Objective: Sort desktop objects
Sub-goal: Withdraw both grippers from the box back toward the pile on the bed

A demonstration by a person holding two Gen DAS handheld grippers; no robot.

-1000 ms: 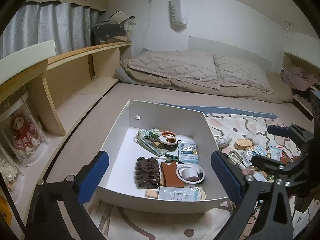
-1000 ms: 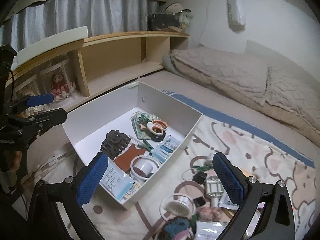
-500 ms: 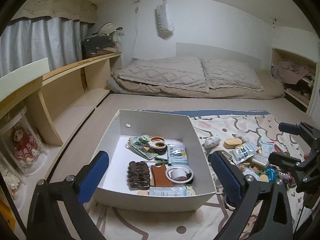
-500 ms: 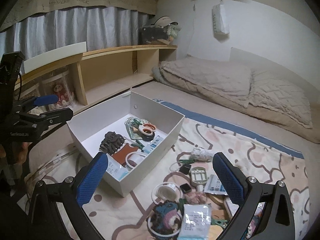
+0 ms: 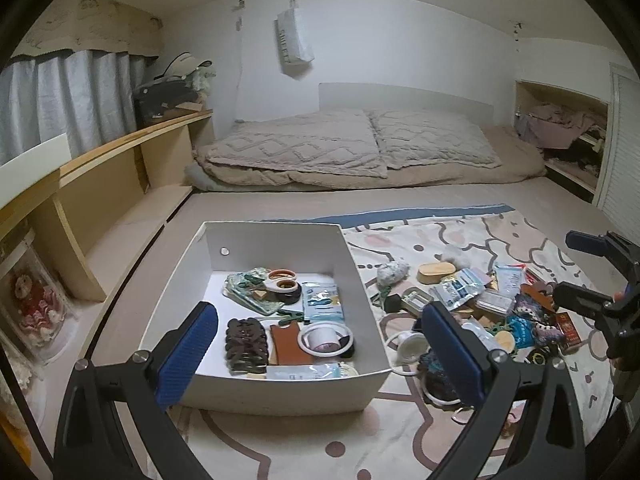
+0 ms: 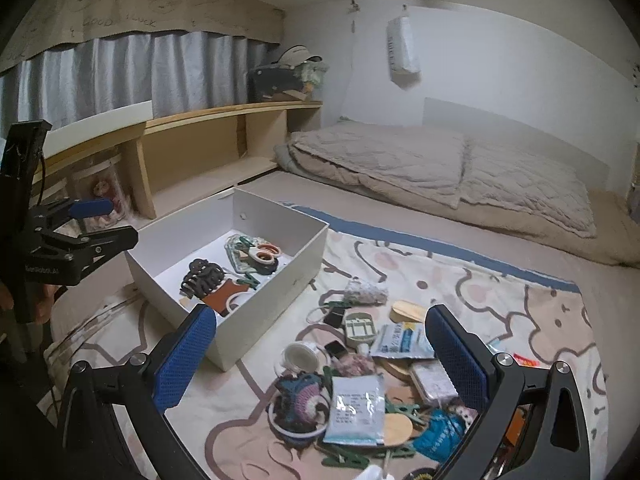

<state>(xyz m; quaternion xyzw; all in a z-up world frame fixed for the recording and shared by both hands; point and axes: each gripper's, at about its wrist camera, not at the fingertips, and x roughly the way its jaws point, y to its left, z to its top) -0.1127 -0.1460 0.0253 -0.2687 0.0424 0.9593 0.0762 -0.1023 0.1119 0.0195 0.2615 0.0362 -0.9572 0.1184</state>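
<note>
white cardboard box (image 5: 276, 240) sits on your patterned blanket (image 6: 500, 292), holding a dark hair claw (image 5: 245, 344) and tape roll (image 5: 326, 338); loose clutter (image 6: 360, 384), partly blurred, lies beside it. your left gripper (image 5: 320, 354) and right gripper (image 6: 320, 354) hover spread wide, holding nothing.

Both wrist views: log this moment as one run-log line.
left gripper: open, empty, above white box | right gripper: open, empty, above loose pile | box partly filled
</note>
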